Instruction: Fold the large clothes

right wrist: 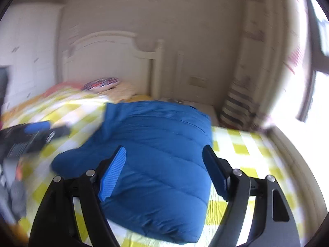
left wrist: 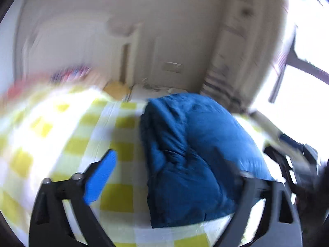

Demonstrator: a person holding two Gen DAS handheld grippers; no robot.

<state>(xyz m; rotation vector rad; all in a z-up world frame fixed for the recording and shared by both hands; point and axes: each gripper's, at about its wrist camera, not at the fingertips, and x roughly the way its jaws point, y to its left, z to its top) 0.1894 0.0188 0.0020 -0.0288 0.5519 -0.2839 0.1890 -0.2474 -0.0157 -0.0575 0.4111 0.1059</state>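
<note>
A blue puffy jacket [left wrist: 189, 154] lies folded in a thick bundle on a bed with a yellow-and-white checked sheet [left wrist: 61, 135]. It also shows in the right wrist view [right wrist: 156, 156]. My left gripper [left wrist: 172, 168] is open and empty, held above the bundle's left edge; its right finger is blurred against the jacket. My right gripper [right wrist: 164, 173] is open and empty, held above the middle of the bundle. The left gripper [right wrist: 37, 129] shows at the left of the right wrist view. Both views are motion-blurred.
A white headboard [right wrist: 107, 59] and pillows [right wrist: 102, 84] stand at the far end of the bed. A striped cushion [right wrist: 236, 107] leans by the wall at the right. A bright window [right wrist: 304, 103] is beyond the bed's right edge.
</note>
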